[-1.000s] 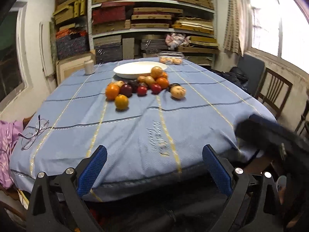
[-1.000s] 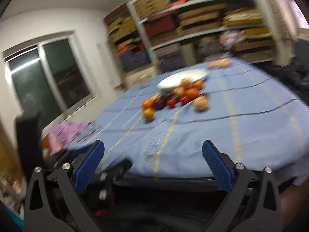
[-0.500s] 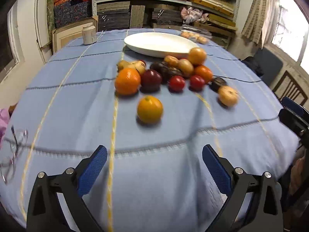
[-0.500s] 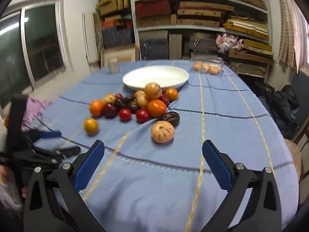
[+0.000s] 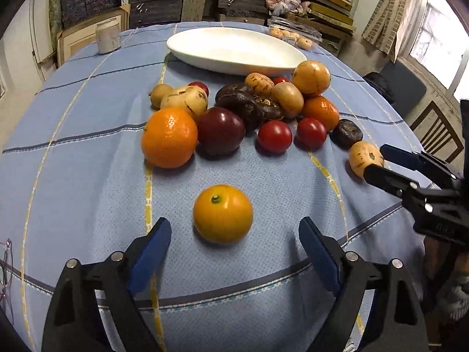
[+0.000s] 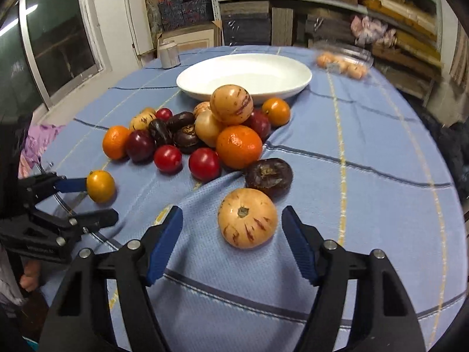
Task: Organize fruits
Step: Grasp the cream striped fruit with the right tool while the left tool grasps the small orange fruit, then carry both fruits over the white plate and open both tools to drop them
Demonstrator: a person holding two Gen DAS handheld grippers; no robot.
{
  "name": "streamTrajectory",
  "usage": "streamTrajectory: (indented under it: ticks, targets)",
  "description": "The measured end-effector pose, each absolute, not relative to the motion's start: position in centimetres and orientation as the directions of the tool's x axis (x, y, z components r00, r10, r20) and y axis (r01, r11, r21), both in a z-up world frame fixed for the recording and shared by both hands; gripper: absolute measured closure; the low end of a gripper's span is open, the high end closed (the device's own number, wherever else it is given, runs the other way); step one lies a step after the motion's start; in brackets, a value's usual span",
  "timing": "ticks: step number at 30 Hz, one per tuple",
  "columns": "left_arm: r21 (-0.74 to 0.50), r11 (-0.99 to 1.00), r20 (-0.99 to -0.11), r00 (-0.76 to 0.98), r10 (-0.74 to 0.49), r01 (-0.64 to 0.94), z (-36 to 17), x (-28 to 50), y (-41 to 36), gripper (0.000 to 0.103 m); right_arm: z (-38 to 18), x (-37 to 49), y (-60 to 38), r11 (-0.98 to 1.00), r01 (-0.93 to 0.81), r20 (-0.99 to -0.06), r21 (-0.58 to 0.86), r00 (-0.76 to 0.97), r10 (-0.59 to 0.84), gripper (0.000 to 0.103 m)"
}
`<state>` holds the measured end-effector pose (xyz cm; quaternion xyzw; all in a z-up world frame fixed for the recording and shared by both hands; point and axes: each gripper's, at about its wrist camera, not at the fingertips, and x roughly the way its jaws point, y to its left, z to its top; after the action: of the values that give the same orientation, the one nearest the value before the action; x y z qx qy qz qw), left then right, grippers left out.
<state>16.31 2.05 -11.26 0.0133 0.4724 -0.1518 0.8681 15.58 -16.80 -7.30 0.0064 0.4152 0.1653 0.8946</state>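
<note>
Both grippers are held wide open, nothing gripped yet.

The left gripper is lined up on the small yellow-orange citrus, which sits alone on the blue tablecloth, apart from the pile. The fruit lies just ahead of the fingertips, roughly centred in the gap, stem up. No contact is seen.

The right gripper is lined up the same way on the striped tan melon, stem facing the camera, nearly between the blue pads. A dark wrinkled fruit sits just behind it, touching or nearly so; which cannot be told.

The two outliers appear to be picked first because they are free of neighbours, so open jaws can straddle them without knocking the heap. The white dish behind the heap holds nothing and is probably the destination.

Next move, as judged: both pushed slightly forward, then closed across the widest part. Risks: round fruit rolling on the rucked cloth, and the dark fruit being nudged by the right fingers.
</note>
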Motion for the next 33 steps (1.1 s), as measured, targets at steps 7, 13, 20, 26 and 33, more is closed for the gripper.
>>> streamTrajectory:
  ticks: [7,13,20,26,33]
  targets:
    - [-0.133,0.95,-0.826,0.498,-0.264,0.282,-11.1,17.5,1.7,0.024,-8.0,16.2,-16.9,0.942,-0.283,-0.76,0.18,0.568,0.316,0.037]
    - [-0.085,0.955,-0.826,0.516,-0.227,0.284,-11.3,18.0,1.1,0.033,-8.9,17.0,-17.2,0.941,-0.259,-0.787,0.219,0.523,0.327,0.054]
    - [-0.027,0.957,-0.815,0.548,-0.188,0.287,-11.4,18.6,0.8,0.065,-9.1,17.1,-17.3,0.929,-0.271,-0.78,0.252,0.511,0.361,0.06]
    - [-0.116,0.953,-0.798,0.546,-0.256,0.278,-10.7,18.2,2.2,0.066,-8.2,16.4,-17.4,0.921,-0.293,-0.752,0.257,0.538,0.381,0.06]
    - [-0.09,0.963,-0.737,0.634,-0.235,0.253,-5.6,19.9,3.6,0.066,-3.6,18.3,-20.2,0.91,-0.269,-0.679,0.314,0.607,0.414,0.06]
